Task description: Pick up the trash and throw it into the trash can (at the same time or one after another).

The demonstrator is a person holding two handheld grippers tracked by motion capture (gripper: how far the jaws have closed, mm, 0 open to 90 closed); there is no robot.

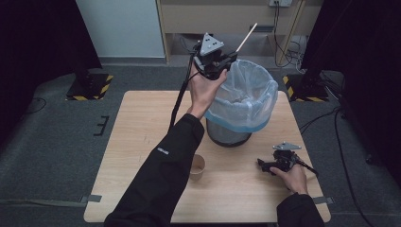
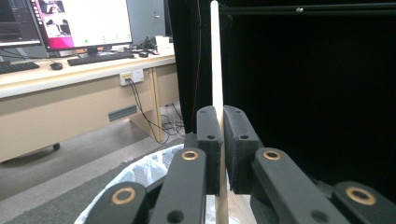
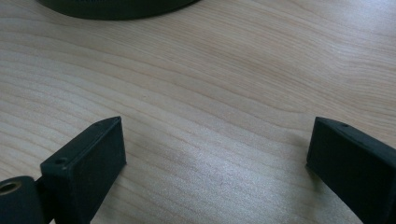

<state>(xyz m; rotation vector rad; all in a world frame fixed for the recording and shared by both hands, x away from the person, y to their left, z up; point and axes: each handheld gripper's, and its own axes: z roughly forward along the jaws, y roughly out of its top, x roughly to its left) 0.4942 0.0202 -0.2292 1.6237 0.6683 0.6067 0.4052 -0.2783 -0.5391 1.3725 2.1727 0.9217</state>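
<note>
My left claw (image 1: 222, 59) is up in the upper middle of the high view, raised over the near rim of the bin (image 1: 243, 101) lined with a clear bag. Its jaws are pressed together on a thin wooden stick (image 1: 246, 37), which juts up and to the right past the claw. In the left gripper view the stick (image 2: 216, 70) runs straight up the centre of the frame between the jaws, with the bag's edge (image 2: 140, 172) showing at the bottom left.

My right claw (image 1: 272, 166) rests low on the tabletop (image 1: 142, 127) at the lower right of the high view, jaws spread wide and holding nothing; the right gripper view shows bare wood grain between them. A paper cup (image 1: 196, 166) stands near the bottom centre, by my left sleeve.

I judge this to be the drop-off step: the stick is carried to the bin but not yet let go. Next I should bring the claw a little further over the mouth, tip the stick downward so it clears the rim, then ease the jaws apart.
</note>
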